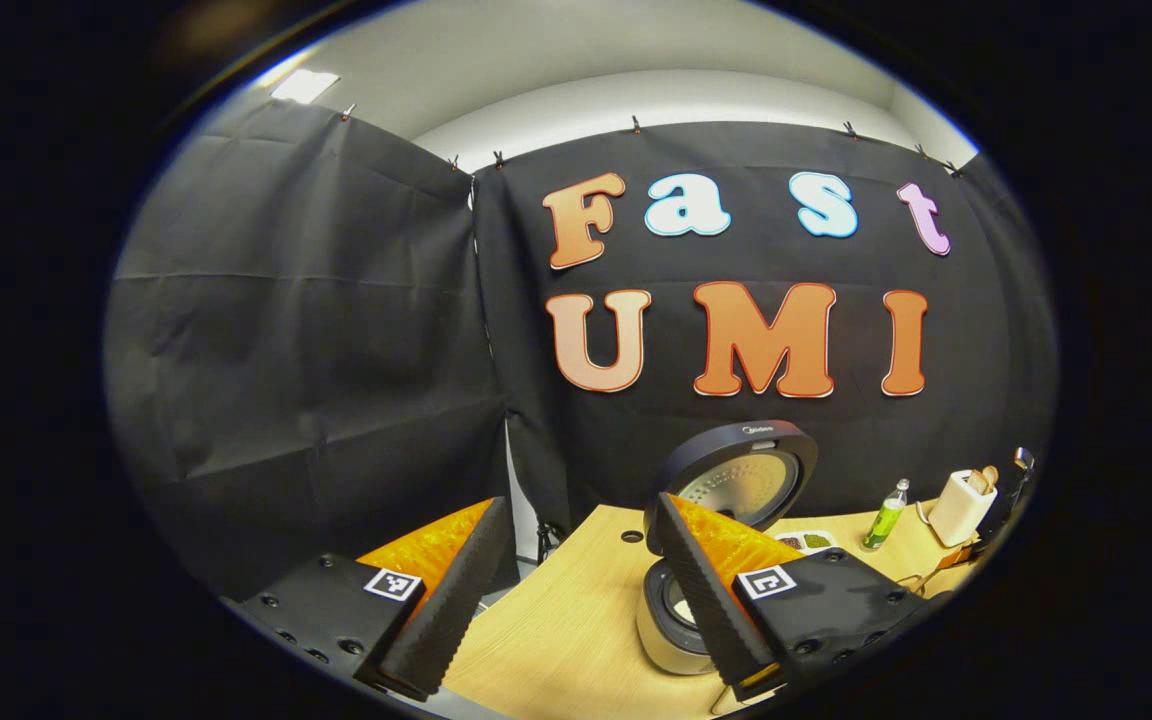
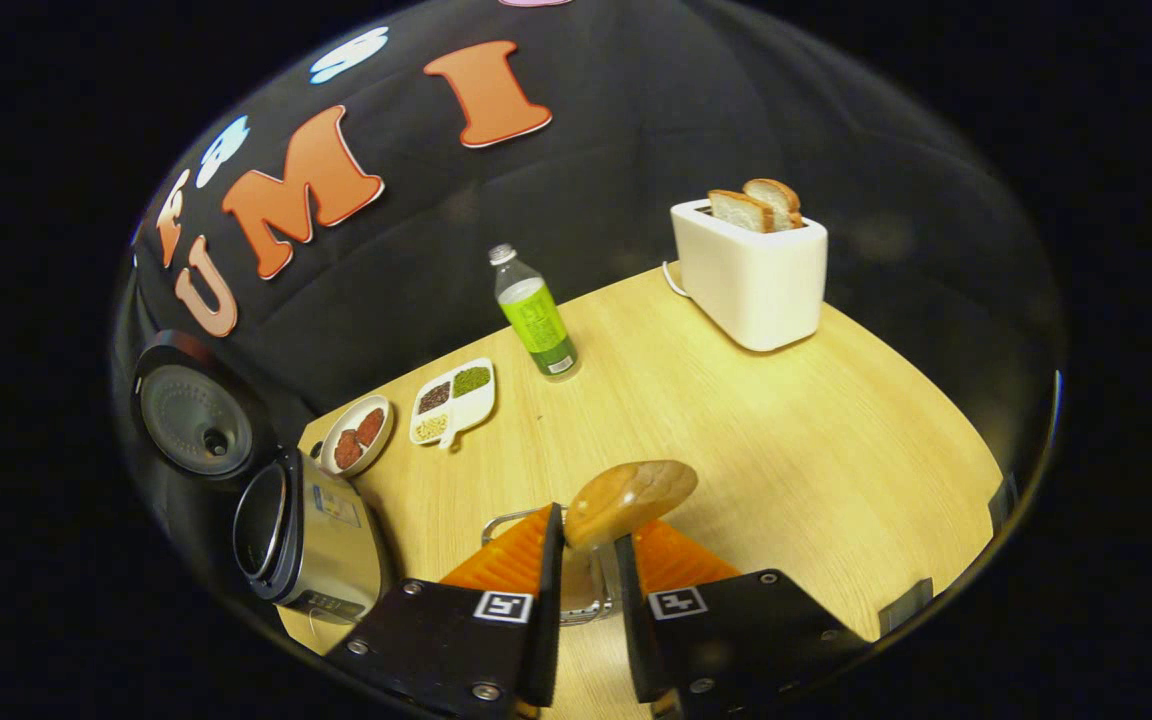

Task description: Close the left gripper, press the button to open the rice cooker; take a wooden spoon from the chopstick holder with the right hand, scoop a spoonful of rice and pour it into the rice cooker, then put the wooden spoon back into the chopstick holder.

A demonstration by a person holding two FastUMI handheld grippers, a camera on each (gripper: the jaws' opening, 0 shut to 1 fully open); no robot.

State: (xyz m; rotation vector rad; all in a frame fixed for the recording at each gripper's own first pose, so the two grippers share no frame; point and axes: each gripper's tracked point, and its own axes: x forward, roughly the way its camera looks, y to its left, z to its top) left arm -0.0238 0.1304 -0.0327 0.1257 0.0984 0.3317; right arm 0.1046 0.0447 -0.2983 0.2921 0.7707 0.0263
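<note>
The rice cooker (image 1: 671,625) stands on the wooden table with its lid (image 1: 748,478) swung up; its body (image 2: 311,545) and raised lid (image 2: 191,412) also sit at the left in the right gripper view. My left gripper (image 1: 578,505) hangs open above the table's left end, its right finger in front of the cooker and nothing between the fingers. My right gripper (image 2: 588,542) is shut on the wooden spoon (image 2: 631,500), whose bowl sticks up past the fingertips. The metal chopstick holder (image 2: 496,522) lies right beneath the fingers, mostly hidden by them.
A divided tray (image 2: 451,400) of grains and a small dish (image 2: 356,437) of red pieces lie behind the cooker. A green bottle (image 2: 536,318) and a white toaster (image 2: 751,272) with two bread slices stand toward the back. The table's edge (image 2: 946,590) runs at the right.
</note>
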